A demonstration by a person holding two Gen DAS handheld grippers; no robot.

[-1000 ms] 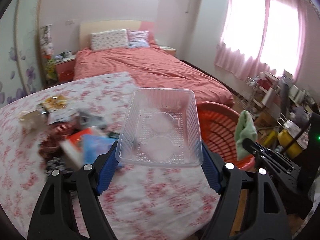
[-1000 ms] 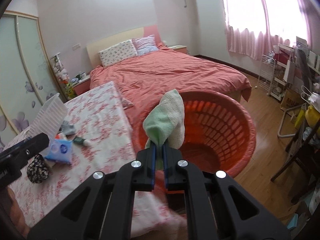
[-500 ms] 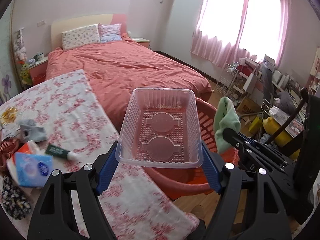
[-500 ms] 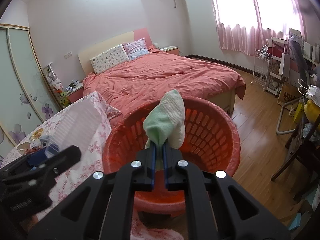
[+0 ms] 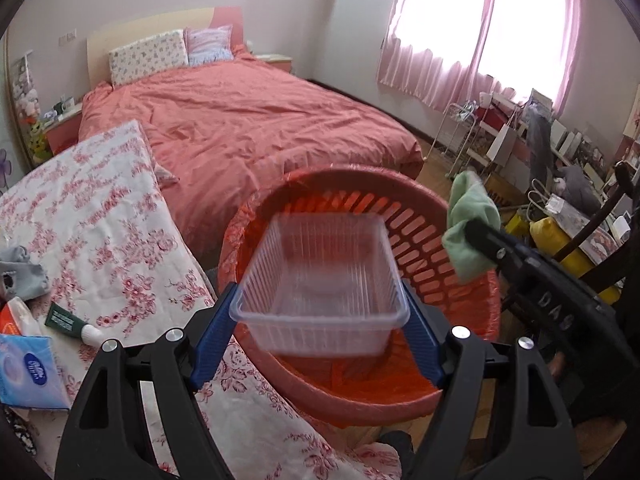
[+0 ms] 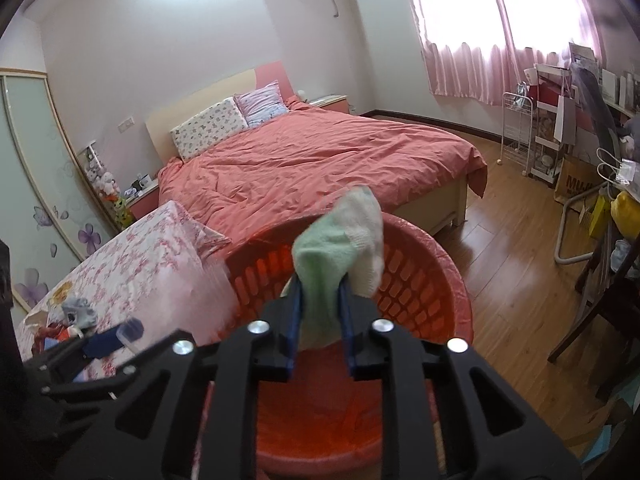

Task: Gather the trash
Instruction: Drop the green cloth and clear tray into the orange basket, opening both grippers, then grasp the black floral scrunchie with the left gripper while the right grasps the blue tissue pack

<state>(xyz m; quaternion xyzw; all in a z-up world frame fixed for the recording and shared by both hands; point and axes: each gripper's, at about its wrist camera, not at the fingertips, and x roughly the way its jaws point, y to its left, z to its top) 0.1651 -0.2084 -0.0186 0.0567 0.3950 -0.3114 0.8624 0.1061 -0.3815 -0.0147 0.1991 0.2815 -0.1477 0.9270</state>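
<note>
A round red laundry basket [image 5: 360,172] [image 6: 440,256] stands on the floor beside the table. My left gripper [image 5: 318,300] holds a clear plastic tray [image 5: 320,280] by its sides between the blue pads, over the basket's near half; the tray is blurred and tipped forward. In the right wrist view the tray [image 6: 200,292] shows faintly at the left. My right gripper [image 6: 320,292] [image 5: 480,232] hovers above the basket with its jaws opening. A green and white cloth [image 6: 340,236] [image 5: 468,220] still stands between its pads and touches both.
The floral-covered table [image 5: 100,220] at the left carries a tissue pack [image 5: 24,372], a green tube [image 5: 68,320] and a grey item [image 5: 20,276]. A bed with a red cover [image 5: 240,120] lies behind. A dark chair and cluttered shelves [image 5: 560,240] crowd the right, on wooden floor [image 6: 500,260].
Both grippers swung from over the table to above the red basket. The tray tipped forward and blurred. The right jaws parted a little around the cloth.
</note>
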